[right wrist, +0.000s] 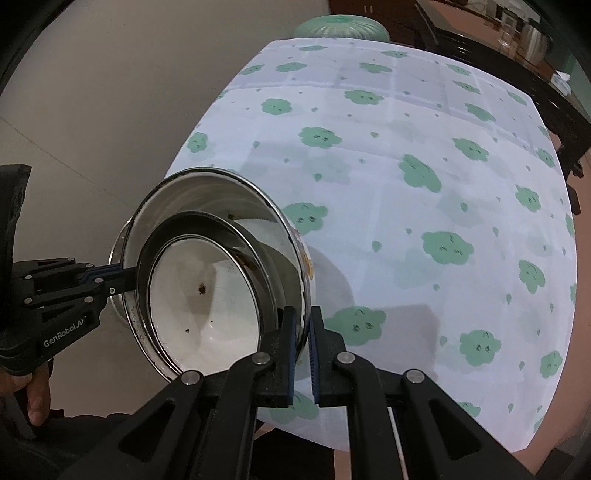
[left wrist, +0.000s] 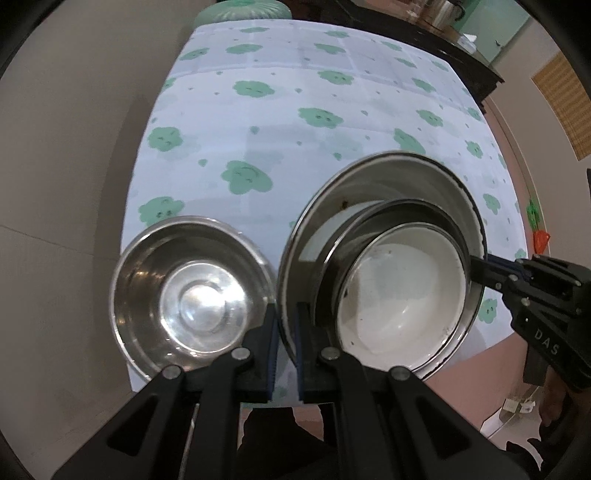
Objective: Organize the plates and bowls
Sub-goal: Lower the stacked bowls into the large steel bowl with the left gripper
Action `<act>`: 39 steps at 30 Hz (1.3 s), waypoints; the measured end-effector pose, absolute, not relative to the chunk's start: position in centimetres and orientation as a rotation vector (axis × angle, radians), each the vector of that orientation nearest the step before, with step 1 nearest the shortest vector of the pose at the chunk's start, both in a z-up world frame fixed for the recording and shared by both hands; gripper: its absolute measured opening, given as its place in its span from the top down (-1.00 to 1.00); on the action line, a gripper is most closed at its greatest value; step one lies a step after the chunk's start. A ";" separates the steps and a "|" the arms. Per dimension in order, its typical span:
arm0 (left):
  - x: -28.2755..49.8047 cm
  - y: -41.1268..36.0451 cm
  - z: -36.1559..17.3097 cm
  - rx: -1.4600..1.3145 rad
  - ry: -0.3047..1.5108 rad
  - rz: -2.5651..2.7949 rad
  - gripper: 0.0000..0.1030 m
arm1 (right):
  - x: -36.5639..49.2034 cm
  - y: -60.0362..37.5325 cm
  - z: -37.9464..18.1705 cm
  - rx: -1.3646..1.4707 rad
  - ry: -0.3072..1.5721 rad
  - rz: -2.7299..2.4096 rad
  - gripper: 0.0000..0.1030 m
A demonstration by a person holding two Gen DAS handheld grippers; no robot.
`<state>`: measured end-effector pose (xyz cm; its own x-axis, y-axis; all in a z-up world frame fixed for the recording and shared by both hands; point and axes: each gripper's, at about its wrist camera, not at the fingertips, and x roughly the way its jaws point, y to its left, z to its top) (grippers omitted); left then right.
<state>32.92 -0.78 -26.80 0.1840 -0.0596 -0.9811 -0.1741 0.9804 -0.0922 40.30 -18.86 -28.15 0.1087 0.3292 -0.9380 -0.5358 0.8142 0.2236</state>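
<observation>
A large enamel bowl (left wrist: 388, 177) holds a darker middle bowl (left wrist: 406, 210) and a small white bowl (left wrist: 402, 295), nested. The stack hangs tilted just above the cloth-covered table (left wrist: 295, 110). My left gripper (left wrist: 287, 332) is shut on the large bowl's near rim. My right gripper (left wrist: 480, 271) is shut on the opposite rim. In the right wrist view the right gripper (right wrist: 303, 332) clamps the large bowl (right wrist: 207, 192) at its rim, and the left gripper (right wrist: 123, 277) bites the far side. A shiny steel bowl (left wrist: 192, 295) rests on the table to the stack's left.
The tablecloth (right wrist: 406, 184) is pale blue with green cloud prints. A green stool (left wrist: 240, 9) stands beyond the far edge, and a dark cabinet (left wrist: 443, 40) with a kettle (right wrist: 533, 37) stands behind. A person's hand (right wrist: 37, 398) holds the left gripper's handle.
</observation>
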 end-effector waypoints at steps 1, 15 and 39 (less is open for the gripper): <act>32.7 -0.3 -26.6 -0.201 1.382 0.089 0.95 | 40.3 -18.5 -28.0 -0.193 1.314 0.647 0.85; 30.7 5.2 -26.0 -0.264 1.361 0.184 0.95 | 39.7 -12.2 -26.9 -0.258 1.287 0.744 0.85; 26.5 12.3 -28.3 -0.377 1.403 0.319 0.95 | 37.3 -3.2 -29.1 -0.372 1.331 0.885 0.83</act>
